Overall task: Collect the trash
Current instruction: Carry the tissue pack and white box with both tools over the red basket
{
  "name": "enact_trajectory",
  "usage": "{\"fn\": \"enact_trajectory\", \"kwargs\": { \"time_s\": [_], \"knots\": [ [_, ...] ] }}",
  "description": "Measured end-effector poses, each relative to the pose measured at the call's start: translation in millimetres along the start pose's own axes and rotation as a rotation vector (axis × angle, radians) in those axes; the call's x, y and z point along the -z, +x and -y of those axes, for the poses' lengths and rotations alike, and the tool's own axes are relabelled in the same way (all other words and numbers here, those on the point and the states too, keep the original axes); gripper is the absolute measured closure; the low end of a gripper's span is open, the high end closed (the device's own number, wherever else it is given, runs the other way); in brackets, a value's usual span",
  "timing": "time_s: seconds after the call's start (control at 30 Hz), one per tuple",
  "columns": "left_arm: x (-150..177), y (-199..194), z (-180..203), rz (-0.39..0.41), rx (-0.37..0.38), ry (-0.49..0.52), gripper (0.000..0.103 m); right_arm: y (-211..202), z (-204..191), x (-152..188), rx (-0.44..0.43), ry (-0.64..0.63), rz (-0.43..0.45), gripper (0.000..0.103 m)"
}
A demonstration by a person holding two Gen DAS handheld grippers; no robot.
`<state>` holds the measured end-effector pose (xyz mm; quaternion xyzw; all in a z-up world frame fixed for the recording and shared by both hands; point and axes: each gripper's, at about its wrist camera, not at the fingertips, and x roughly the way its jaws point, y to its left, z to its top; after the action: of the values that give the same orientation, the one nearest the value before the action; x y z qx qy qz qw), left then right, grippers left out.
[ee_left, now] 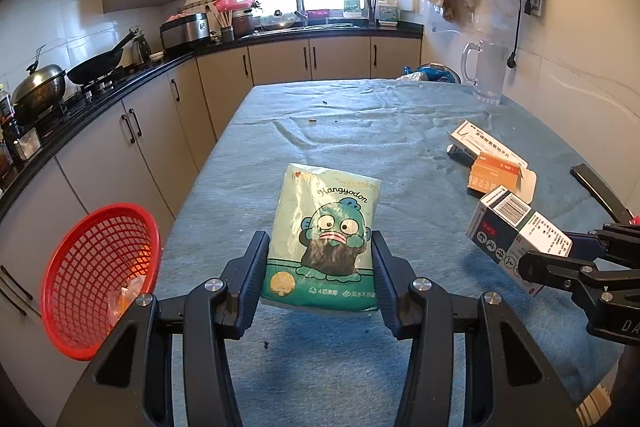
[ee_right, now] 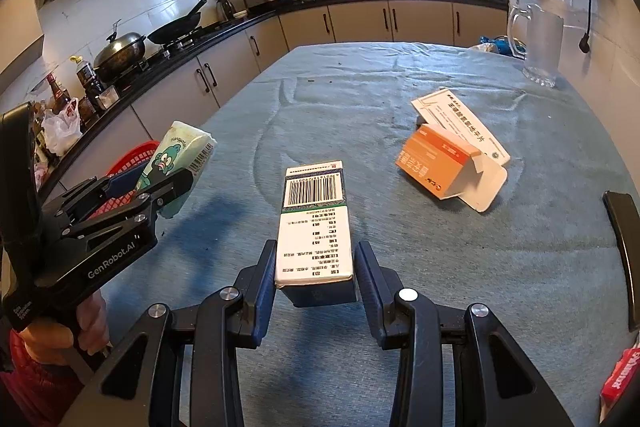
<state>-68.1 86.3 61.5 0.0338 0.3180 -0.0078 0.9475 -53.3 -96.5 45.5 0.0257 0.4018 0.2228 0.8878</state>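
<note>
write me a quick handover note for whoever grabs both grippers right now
Left gripper: shut on the green tissue pack, held above the table.
Right gripper: shut on the barcode box, also lifted.
Red basket sits at the table's left edge, some wrappers already inside.
Left to do: drop both held items in the basket, then fetch the open orange box and the white box behind it.

Open tablecloth [ee_right: 360,99] ahead; boxes [ee_right: 448,155] and mug [ee_right: 540,43] rightward.
</note>
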Motion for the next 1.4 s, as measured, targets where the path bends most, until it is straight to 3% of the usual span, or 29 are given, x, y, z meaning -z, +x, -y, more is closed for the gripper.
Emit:
{"fn": "enact_trajectory", "kwargs": {
  "time_s": [0.8,1.13,1.4],
  "knots": [
    [8,-28,-71,0.05,-0.051,-0.128,0.055,9,-69,-18,-0.023,-0.124,-0.007,0.061],
    [19,-41,-145,0.07,-0.137,-0.252,0.055,32,-114,-40,-0.093,-0.178,-0.031,0.061],
    [40,-40,-212,0.033,-0.225,-0.35,0.055,62,-159,-59,-0.185,-0.203,-0.07,0.061]
  ]
}}
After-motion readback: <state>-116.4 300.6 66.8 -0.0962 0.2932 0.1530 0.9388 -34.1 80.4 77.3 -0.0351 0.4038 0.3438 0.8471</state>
